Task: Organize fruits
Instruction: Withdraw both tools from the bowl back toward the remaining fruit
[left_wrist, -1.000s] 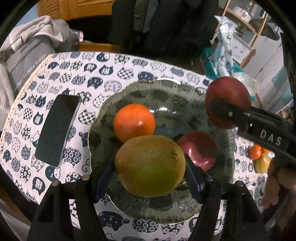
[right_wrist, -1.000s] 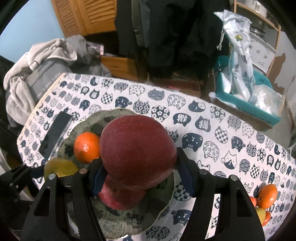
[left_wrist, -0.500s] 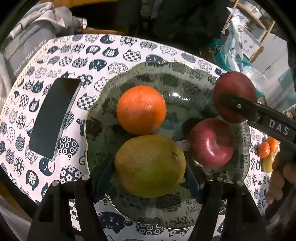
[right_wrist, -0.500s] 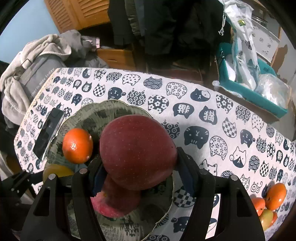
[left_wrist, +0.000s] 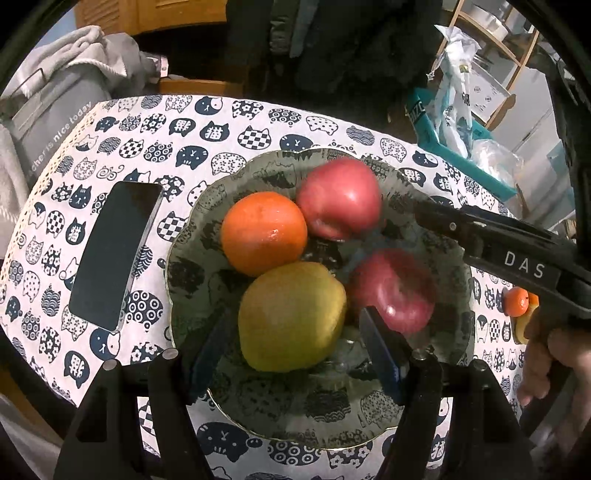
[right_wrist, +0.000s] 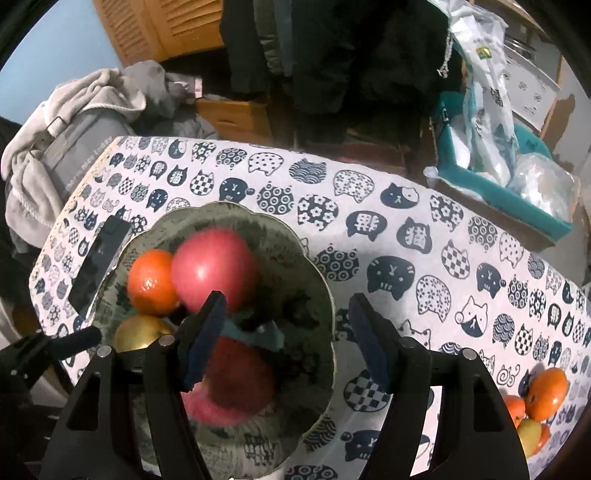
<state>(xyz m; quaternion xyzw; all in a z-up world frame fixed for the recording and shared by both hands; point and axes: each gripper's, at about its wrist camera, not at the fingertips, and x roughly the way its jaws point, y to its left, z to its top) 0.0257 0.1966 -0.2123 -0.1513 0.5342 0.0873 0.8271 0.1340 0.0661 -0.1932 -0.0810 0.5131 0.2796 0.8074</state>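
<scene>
A dark glass bowl (left_wrist: 454, 354) on the cat-print cloth holds an orange (left_wrist: 264, 232), a yellow-green pear (left_wrist: 291, 315) and two red apples, one at the far side (left_wrist: 340, 197) and one at the right (left_wrist: 395, 288). My left gripper (left_wrist: 295, 343) is open with its jaws either side of the pear, not touching it. My right gripper (right_wrist: 284, 332) is open and empty above the bowl (right_wrist: 317, 288); the far apple (right_wrist: 214, 267), the orange (right_wrist: 151, 280), the pear (right_wrist: 140, 336) and the near apple (right_wrist: 236, 387) show below it.
A black phone (left_wrist: 118, 254) lies left of the bowl. More oranges and a yellow fruit (right_wrist: 539, 398) sit at the table's right end. A grey bag (left_wrist: 48, 122) and a teal bin (right_wrist: 498, 188) stand beyond the far edge.
Both grippers have opened. The right one let go of the red apple, which now lies at the bowl's far side. The left one let go of the pear in the bowl.
</scene>
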